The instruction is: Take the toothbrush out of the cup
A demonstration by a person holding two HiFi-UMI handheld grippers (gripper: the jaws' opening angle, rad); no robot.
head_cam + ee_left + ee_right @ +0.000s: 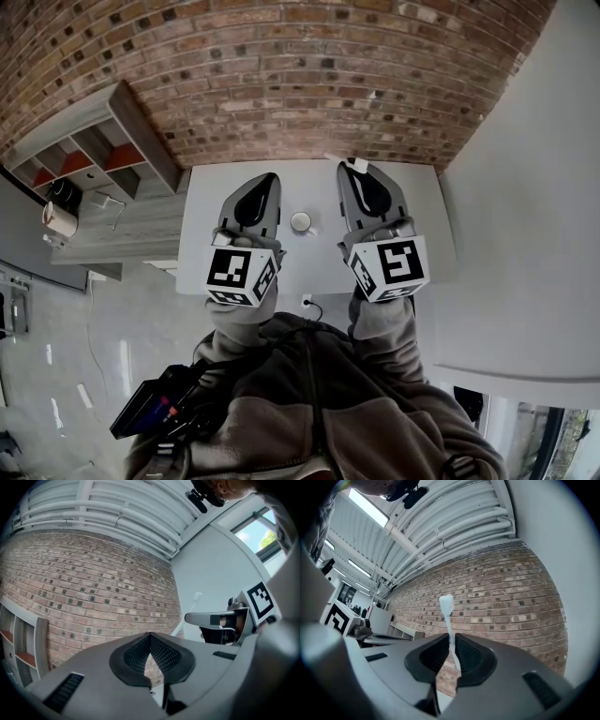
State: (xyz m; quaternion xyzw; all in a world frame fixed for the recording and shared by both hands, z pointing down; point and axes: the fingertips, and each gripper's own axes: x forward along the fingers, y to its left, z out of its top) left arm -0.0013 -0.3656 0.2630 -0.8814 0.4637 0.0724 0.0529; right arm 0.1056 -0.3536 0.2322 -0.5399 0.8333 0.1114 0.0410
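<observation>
At far left in the head view a wooden shelf unit (103,150) stands against the brick wall (309,84). A dark device (155,408) hangs at the person's side, low in the pic. The white table (206,244) lies in front of the person, with its far edge at the wall.

The left gripper (269,180) is held above the left part of the table. In the left gripper view its two jaws are pressed together, tip to tip, w/ nothing between them; behind them is only brick wall.

Next to the right, the white cup (301,222) stands upright on the table, approx. in the middle, between the two grippers. It is apart from both of them, and no toothbrush is in it.

The right gripper (352,171) is over the right part of the table, near the wall. In the right gripper view its jaws pinch the toothbrush (449,620) on the thin white handle. The brush stands nearly upright, and its bristle head is above the jaw tips. So the toothbrush is out of the cup, up in the air in this gripper, to the right of the cup and beyond it.

At the right side is a plain grey wall (525,187).
</observation>
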